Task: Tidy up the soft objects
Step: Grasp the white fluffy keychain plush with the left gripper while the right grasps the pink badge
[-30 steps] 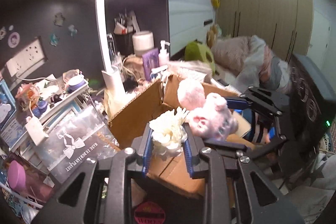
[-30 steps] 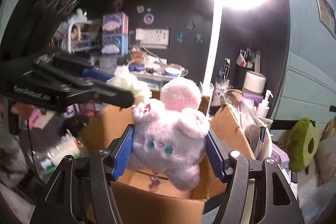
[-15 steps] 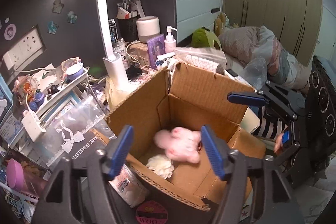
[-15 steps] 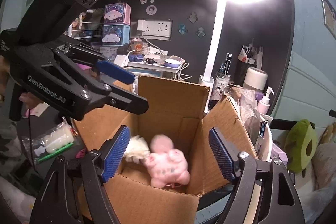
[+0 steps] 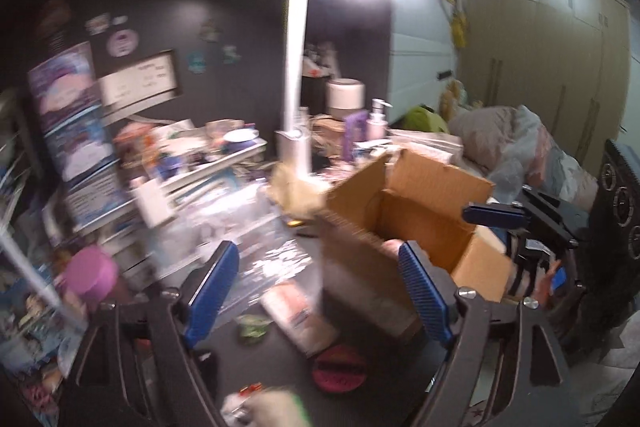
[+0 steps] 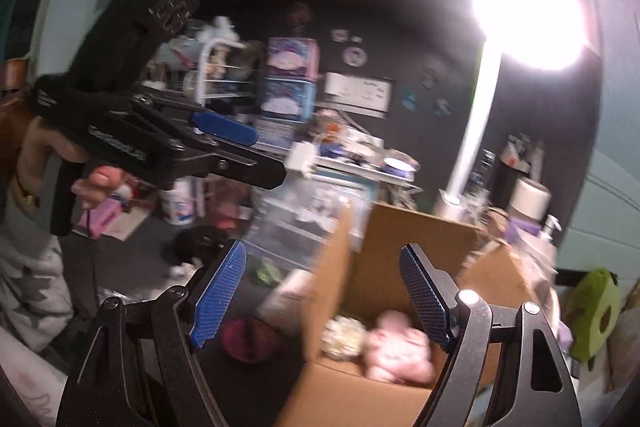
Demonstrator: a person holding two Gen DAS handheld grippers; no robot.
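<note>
An open cardboard box stands on the dark desk. In the right wrist view a pink plush toy and a cream fluffy flower lie inside it on the bottom. My left gripper is open and empty, to the left of the box above the desk. My right gripper is open and empty, above the box's near left edge. Each gripper shows in the other's view: the right one, the left one. Both views are blurred.
A bright white desk lamp stands behind the box. Shelves with clutter fill the back. A pink cup, a clear plastic bag, a red round object and a small green thing lie on the desk. A bed is at right.
Both grippers opened and dropped the flower and the pink plush into the box. Since then both have swung left, away from the box.
</note>
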